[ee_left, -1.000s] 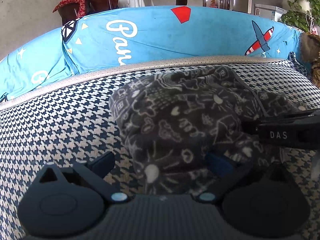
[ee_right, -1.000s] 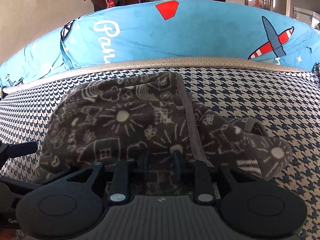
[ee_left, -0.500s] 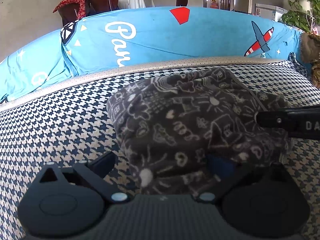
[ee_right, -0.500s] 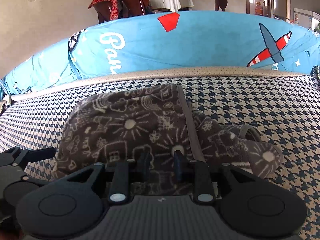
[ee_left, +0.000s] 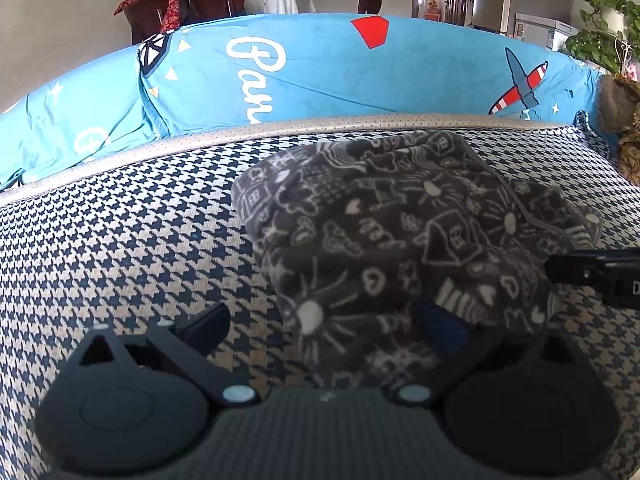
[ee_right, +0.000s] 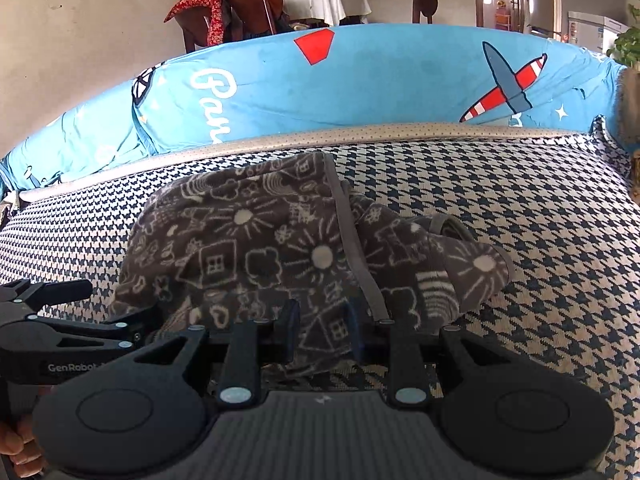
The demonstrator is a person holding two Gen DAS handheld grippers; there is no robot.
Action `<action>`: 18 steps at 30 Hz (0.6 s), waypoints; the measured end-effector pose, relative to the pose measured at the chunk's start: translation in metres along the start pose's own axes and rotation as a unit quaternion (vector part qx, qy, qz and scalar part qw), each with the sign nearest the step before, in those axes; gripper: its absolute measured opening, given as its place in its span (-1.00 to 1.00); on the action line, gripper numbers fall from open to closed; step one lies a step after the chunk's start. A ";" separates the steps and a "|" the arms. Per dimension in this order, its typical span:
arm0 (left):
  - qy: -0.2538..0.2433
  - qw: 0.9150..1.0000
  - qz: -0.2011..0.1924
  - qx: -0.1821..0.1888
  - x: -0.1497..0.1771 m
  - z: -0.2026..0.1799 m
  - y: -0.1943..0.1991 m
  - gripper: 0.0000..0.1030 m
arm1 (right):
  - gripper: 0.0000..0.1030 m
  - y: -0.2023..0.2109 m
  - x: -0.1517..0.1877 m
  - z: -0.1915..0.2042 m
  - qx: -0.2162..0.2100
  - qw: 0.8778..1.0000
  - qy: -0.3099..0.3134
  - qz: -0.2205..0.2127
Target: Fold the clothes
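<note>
Pinching a fold of the grey doodle-print fleece garment (ee_right: 256,248) between narrowed fingers, right gripper (ee_right: 322,332) at the bundle's near edge, fabric bunched up between the pads. Spread wide over on the other side, left gripper (ee_left: 320,330), one finger (ee_left: 204,322) out on bare cover, the other pad (ee_left: 440,328) tucked against the fleece, nothing squeezed. Lying in a rumpled heap on the houndstooth sofa seat (ee_right: 540,240), grey trim running across the top, a cuff poking out to the right. Beyond, blue cartoon-print cushion cover (ee_right: 380,84) along the backrest; further back, dining chairs (ee_right: 248,8) and a white-clothed table.
</note>
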State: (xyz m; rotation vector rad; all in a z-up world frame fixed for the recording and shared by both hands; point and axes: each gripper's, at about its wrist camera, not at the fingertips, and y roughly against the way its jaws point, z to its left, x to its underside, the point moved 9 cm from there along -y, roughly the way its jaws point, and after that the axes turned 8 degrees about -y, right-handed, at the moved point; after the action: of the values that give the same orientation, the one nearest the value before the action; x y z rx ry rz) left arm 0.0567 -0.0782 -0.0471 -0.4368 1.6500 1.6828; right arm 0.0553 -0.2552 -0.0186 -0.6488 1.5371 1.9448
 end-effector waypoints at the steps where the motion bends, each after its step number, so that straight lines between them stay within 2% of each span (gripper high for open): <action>1: -0.001 1.000 0.000 -0.001 0.001 -0.001 -0.001 1.00 | -0.48 -0.002 0.002 -0.001 0.001 1.000 -0.001 0.002; 8: -0.006 1.000 -0.004 -0.013 0.006 -0.007 -0.004 1.00 | -0.41 -0.015 0.010 -0.005 0.017 1.000 0.002 0.019; 18: 0.001 1.000 -0.003 -0.010 0.008 -0.010 -0.009 1.00 | -0.42 -0.023 0.012 -0.004 0.029 0.999 0.009 0.017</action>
State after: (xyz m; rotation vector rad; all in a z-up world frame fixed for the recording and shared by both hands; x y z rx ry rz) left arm 0.0551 -0.0866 -0.0601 -0.4522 1.6325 1.6966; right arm 0.0624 -0.2531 -0.0439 -0.6223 1.6190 1.9169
